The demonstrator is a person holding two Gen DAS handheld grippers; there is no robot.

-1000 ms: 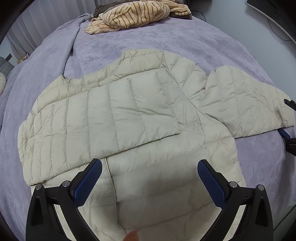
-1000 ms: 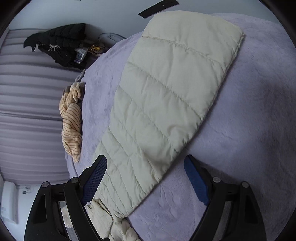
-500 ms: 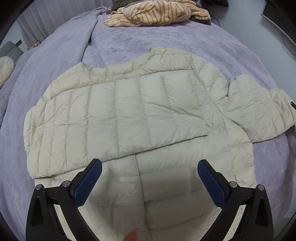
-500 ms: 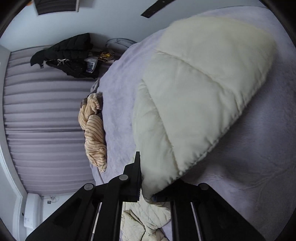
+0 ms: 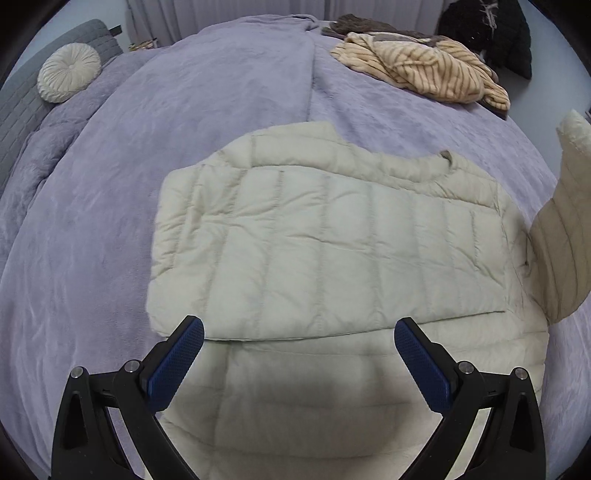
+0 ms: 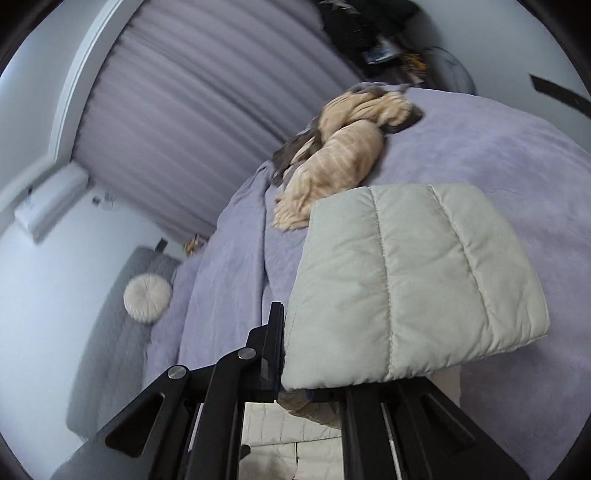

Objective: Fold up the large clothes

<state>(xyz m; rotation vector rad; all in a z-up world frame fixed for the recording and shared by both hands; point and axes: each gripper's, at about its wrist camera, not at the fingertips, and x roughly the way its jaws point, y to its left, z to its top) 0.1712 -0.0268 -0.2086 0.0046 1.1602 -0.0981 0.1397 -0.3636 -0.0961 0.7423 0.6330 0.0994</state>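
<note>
A cream quilted puffer jacket [image 5: 332,251] lies flat on the purple bedspread [image 5: 177,122], with one sleeve folded across its body. My left gripper [image 5: 299,362] is open and empty, hovering over the jacket's lower part. My right gripper [image 6: 314,387] is shut on the other sleeve [image 6: 410,280], near its cuff, and holds it lifted off the bed. In the left wrist view that raised sleeve [image 5: 561,236] stands up at the jacket's right side.
A striped tan garment [image 5: 424,70] lies crumpled at the far side of the bed; it also shows in the right wrist view [image 6: 340,162]. A round cream cushion [image 5: 68,72] rests against the grey headboard. A black jacket [image 5: 487,33] sits beyond the bed.
My right gripper closed on the sleeve's end and lifted it up and inward. The left gripper stayed open and swung left over the jacket.
</note>
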